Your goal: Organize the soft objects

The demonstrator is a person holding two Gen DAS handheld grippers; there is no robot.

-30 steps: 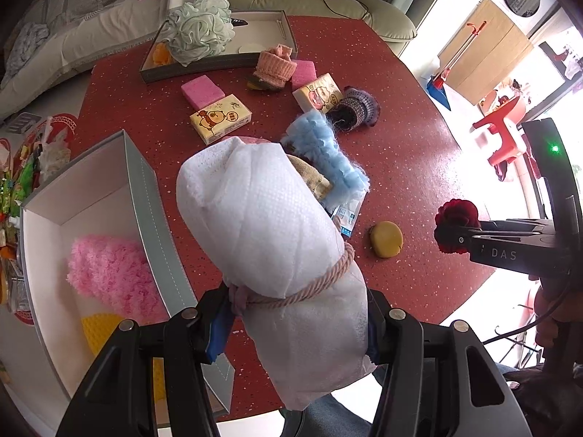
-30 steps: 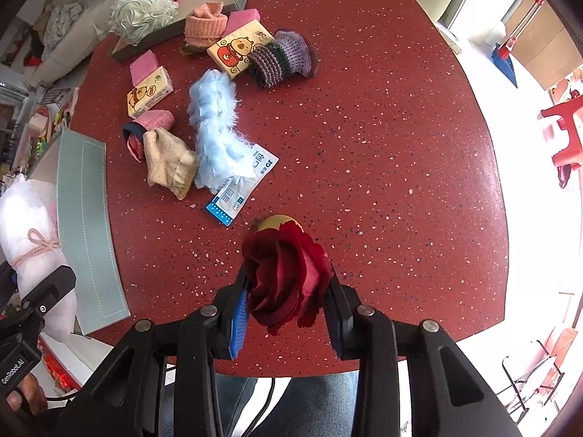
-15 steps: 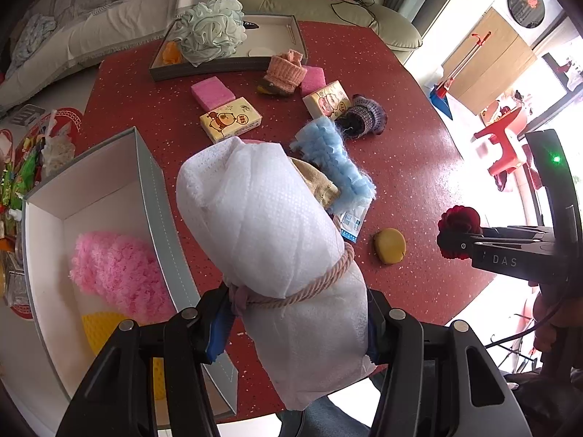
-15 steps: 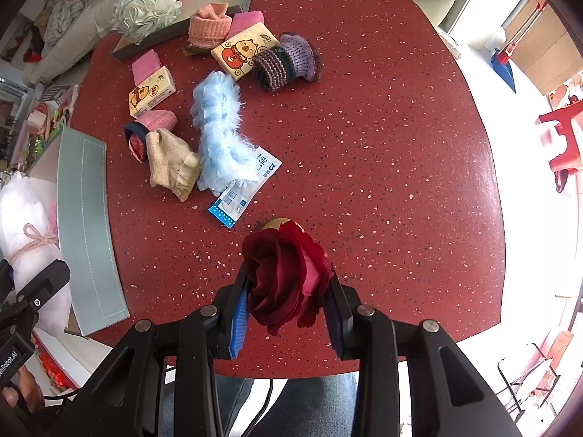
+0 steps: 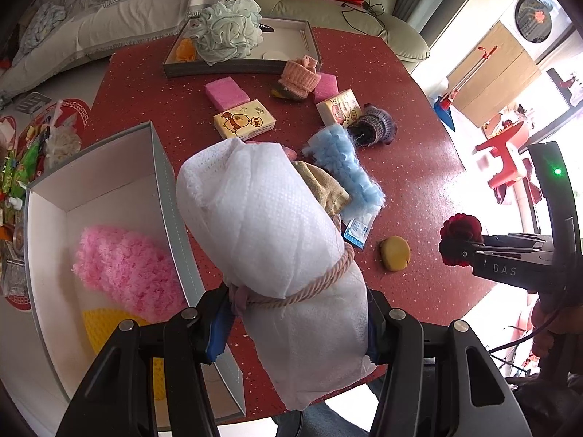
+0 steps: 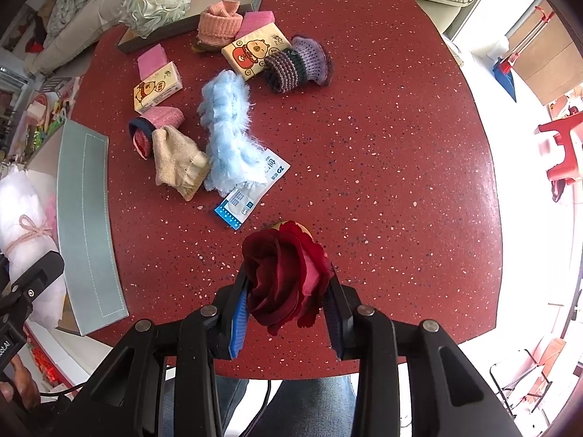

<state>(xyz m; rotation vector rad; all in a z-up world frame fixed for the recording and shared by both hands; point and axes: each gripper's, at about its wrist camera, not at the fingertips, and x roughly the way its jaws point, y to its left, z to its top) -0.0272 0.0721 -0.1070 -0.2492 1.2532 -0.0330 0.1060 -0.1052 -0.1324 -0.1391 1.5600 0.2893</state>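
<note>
Meanwhile, little change is noted across the last second: the view from the left wrist is shifted slightly, so that more of the open grey-walled, white-lined box (image 5: 164, 167) and the far tray come into frame, while both loads are carried unchanged. Judged from this, transport toward the box is under way and neither item is yet deposited.

The left gripper (image 5: 295, 327) is closed firmly on a white, embossed non-woven cloth roll tied with a pink twisted cord (image 5: 262, 233); the roll is held above the table edge, just right of the box's near wall. The right gripper (image 6: 286, 302) is clamped on a dark red fabric rose with layered petals (image 6: 284, 276), well right of the box.

Inside the box lie a fluffy pink chenille piece (image 5: 124, 266) and a yellow waffle-textured sponge (image 5: 105, 327).

Right of the box, on the speckled red table (image 6: 382, 145), remain a shaggy pale-blue duster pad (image 6: 226, 127), a beige knitted sock (image 6: 178, 167), a flat foil sachet (image 6: 251, 193) and a round yellow puff (image 5: 395, 255).
</note>
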